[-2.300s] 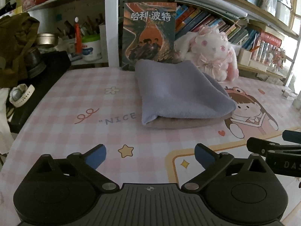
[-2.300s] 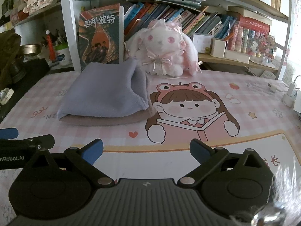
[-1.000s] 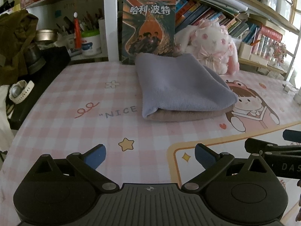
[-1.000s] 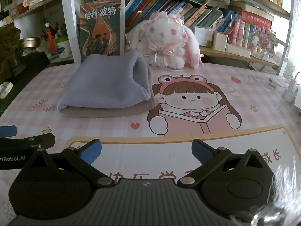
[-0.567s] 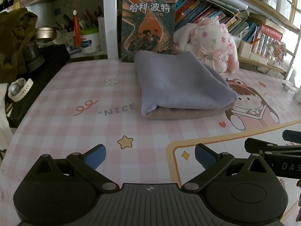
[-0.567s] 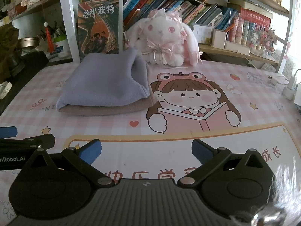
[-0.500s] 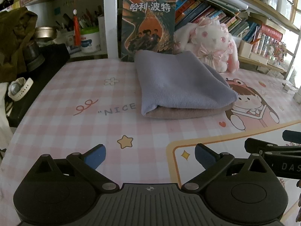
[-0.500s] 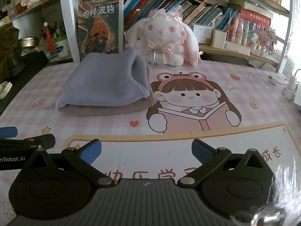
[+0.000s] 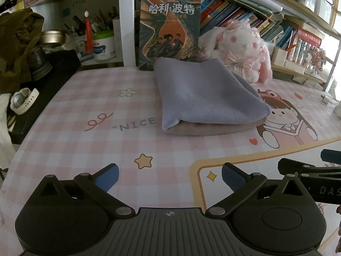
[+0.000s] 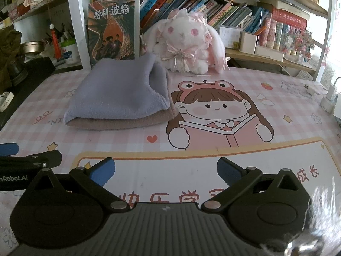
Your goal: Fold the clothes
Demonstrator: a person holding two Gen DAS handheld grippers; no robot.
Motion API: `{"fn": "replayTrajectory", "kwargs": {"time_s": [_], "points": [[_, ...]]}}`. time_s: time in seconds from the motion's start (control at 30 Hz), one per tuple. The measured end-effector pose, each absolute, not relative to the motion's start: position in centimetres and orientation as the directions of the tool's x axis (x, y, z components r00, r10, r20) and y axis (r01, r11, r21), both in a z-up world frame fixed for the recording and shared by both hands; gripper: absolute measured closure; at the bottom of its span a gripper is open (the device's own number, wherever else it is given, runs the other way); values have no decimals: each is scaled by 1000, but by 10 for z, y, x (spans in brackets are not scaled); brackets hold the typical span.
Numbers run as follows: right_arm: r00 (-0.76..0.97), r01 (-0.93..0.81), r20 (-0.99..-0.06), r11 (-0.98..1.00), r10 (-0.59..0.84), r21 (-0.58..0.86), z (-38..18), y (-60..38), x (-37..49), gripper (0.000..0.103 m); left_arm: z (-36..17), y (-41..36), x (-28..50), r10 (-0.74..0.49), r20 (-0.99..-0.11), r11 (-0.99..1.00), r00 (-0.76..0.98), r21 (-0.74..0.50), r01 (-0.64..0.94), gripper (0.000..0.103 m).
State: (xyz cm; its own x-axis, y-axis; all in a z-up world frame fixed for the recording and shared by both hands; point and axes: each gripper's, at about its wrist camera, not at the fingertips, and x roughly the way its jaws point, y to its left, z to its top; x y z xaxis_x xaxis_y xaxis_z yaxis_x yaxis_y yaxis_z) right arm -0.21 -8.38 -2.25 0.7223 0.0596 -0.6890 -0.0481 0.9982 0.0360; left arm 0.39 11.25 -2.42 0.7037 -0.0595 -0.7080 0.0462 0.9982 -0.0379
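Folded lilac cloth (image 9: 204,93) lies on a folded beige cloth (image 9: 215,127), which is mostly covered, only its edge showing, mid table (image 9: 85,149) before the book (image 9: 170,27) and plush rabbit (image 10: 187,42). Shelf tub (image 9: 104,45) contents I can't make out. My left tongs (image 9: 169,176) and right tongs (image 10: 165,169) both gape wide, empty, near the table's front edge.

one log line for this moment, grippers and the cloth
left gripper: open, empty | right gripper: open, empty | folded cloth: lavender over tan, flat on mat, untouched
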Motion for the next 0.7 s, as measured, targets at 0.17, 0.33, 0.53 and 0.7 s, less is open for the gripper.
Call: {"fn": "replayTrajectory", "kwargs": {"time_s": [0.17,0.33,0.53,0.7], "points": [[722,-52,-689,998,62,36,-23,-83,-2,0,-25,113,5,-66,-716,998,695,-42,51,0],[721,-53,-690,998,64,37,-23,-84,-2,0,-24,115,3,-77,-707,997,703,-65,45,0],[720,-54,-691,998,66,39,-23,-83,-2,0,-24,115,3,-76,-704,997,706,-64,43,0],[719,-53,-692,998,66,40,-24,-84,-2,0,-24,115,2,-75,-700,997,710,-63,43,0]]}}
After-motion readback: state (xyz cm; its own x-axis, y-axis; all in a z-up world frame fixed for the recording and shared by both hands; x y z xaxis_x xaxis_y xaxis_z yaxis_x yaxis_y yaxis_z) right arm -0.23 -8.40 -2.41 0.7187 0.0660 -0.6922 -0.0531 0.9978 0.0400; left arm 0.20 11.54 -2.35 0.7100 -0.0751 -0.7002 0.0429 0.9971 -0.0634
